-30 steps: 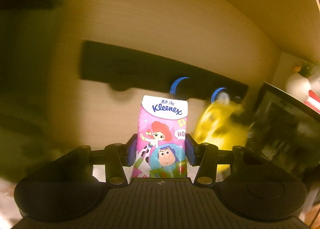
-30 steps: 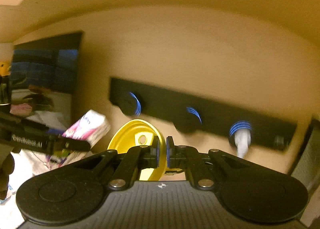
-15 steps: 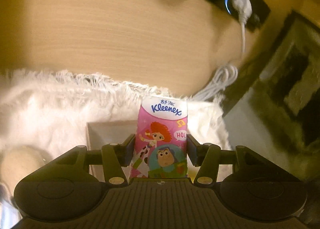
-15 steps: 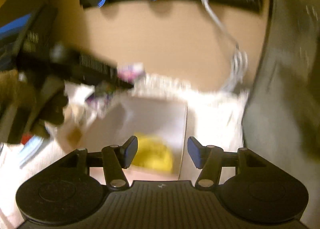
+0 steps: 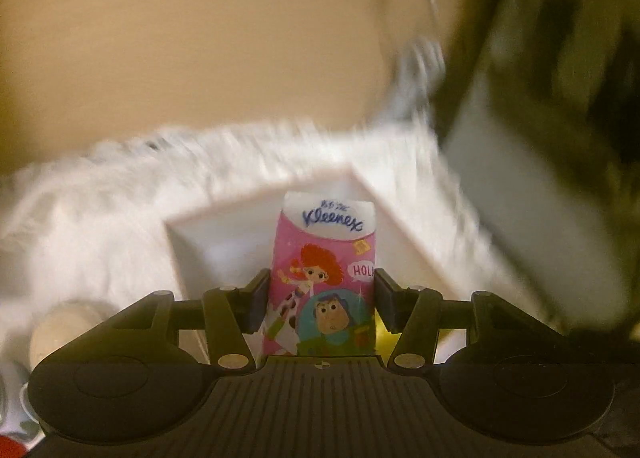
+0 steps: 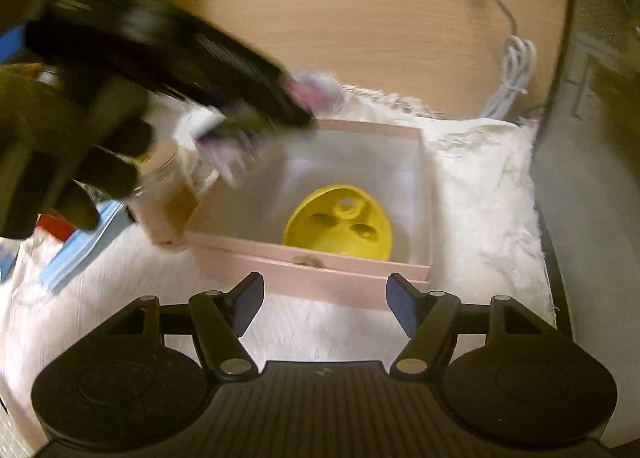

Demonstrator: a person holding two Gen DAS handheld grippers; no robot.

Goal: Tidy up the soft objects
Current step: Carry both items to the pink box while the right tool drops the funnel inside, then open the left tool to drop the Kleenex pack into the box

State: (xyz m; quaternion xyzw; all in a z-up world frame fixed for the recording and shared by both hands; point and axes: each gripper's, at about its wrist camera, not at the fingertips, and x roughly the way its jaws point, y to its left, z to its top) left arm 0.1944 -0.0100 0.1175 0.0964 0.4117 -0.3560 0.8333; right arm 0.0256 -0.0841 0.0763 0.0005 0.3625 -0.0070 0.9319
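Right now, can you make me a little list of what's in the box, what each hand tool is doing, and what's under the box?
box: pale pink open box, on a fluffy white cloth
in box: yellow round toy, resting on the box floor
left gripper: a pink Kleenex tissue pack stands between its fingers, over the box; its jaws have just been opening
right gripper: nothing between its fingers, jaws have just been opening, just short of the box's near wall
behind: coiled white cable on the wooden surface
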